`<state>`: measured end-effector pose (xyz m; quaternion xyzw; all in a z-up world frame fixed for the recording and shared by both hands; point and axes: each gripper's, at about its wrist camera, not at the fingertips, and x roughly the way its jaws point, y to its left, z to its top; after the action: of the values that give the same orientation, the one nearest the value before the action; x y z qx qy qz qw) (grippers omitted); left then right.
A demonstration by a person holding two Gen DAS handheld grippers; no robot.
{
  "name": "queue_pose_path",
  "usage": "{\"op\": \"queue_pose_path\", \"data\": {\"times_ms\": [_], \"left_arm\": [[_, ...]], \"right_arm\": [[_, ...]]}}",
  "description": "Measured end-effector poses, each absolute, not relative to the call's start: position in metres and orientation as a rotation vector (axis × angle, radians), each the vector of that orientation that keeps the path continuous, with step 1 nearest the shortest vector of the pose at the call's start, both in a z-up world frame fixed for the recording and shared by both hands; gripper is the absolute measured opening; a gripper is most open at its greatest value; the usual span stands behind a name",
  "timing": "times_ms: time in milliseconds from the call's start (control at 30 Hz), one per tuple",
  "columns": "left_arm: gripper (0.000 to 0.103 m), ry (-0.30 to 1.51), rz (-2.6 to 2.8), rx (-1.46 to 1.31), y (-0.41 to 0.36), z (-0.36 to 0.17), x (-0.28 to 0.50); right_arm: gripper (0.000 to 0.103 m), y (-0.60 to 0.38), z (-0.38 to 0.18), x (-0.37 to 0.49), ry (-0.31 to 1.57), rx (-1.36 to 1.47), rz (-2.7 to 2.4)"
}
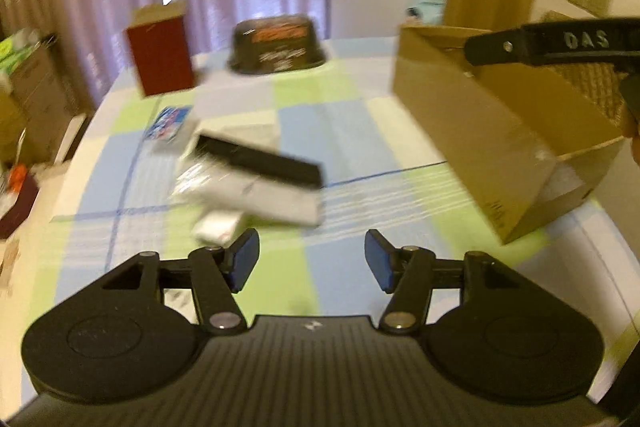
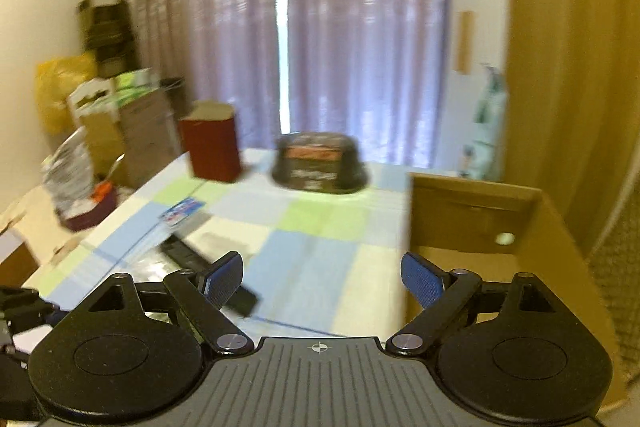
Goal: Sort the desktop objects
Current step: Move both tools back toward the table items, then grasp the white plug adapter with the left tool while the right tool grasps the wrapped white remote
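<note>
Both frames blurred by motion.

Left gripper (image 1: 311, 263): jaws spread wide, nothing between the blue pads (image 1: 245, 259), poised above the checked tablecloth (image 1: 344, 131) at lower centre of the left wrist view. Right gripper (image 2: 322, 281): likewise wide open and empty, blue pads (image 2: 422, 283) apart, at lower centre of its own view.

Black bar-shaped object (image 1: 260, 163): long, flat, dark, matte; seen at centre-left of the left wrist view, lying on a pile of grey-white wrapped packets (image 1: 256, 187). Long axis slanted from upper left to lower right of frame. In the right wrist view the same object (image 2: 188, 255) sat lower left, partly hidden behind the left finger, again slanting toward lower right.

Small blue-and-white printed card (image 1: 168, 123) flat on the cloth, just up-left of the pile. Dark red box (image 1: 162, 59), upright with its top open, at upper left; black bowl-shaped container with orange label (image 1: 278, 45), upside down, at upper centre.

Cardboard box (image 1: 480, 131) at right of the left wrist view, only outer wall and rim legible. Right wrist view looked into the cardboard box (image 2: 472, 211) from above the rim: brown interior with one small pale round item (image 2: 505, 238), kind not determinable.

Left wrist view alone showed part of the other gripper's black arm marked "DAS" (image 1: 560, 43) entering at upper right. Right wrist view alone showed a yellow bag (image 2: 60, 87) at left.
</note>
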<state>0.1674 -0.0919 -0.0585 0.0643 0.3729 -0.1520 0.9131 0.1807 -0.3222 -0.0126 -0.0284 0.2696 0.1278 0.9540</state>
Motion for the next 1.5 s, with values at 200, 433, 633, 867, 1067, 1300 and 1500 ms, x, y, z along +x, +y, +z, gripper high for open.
{"op": "queue_pose_path", "data": {"times_ms": [200,433,633,867,1067,1300,1500], "left_arm": [[0.063,0.786,-0.234,0.131,-0.047,-0.067,0.166],[0.065,0.826,-0.164,0.096,-0.009,-0.088,0.175],[0.065,0.845,-0.142,0.065,0.005,-0.106,0.186],[0.065,0.865,-0.162,0.042,0.013,-0.125,0.196],[0.063,0.889,-0.199,0.07,0.009,-0.14,0.202],[0.062,0.88,-0.232,0.113,0.006,-0.15,0.203],[0.062,0.869,-0.238,0.097,0.009,-0.151,0.203]], "right_arm": [[0.089,-0.279,-0.038,0.188,0.619,-0.11,0.368],[0.089,-0.247,-0.073,0.199,0.7,-0.184,0.495],[0.088,-0.23,-0.099,0.215,0.757,-0.249,0.584],[0.088,-0.212,-0.127,0.239,0.798,-0.351,0.673],[0.088,-0.206,-0.146,0.254,0.828,-0.384,0.702],[0.071,-0.201,-0.16,0.269,0.852,-0.416,0.748],[0.071,-0.192,-0.164,0.281,0.827,-0.452,0.786]]}}
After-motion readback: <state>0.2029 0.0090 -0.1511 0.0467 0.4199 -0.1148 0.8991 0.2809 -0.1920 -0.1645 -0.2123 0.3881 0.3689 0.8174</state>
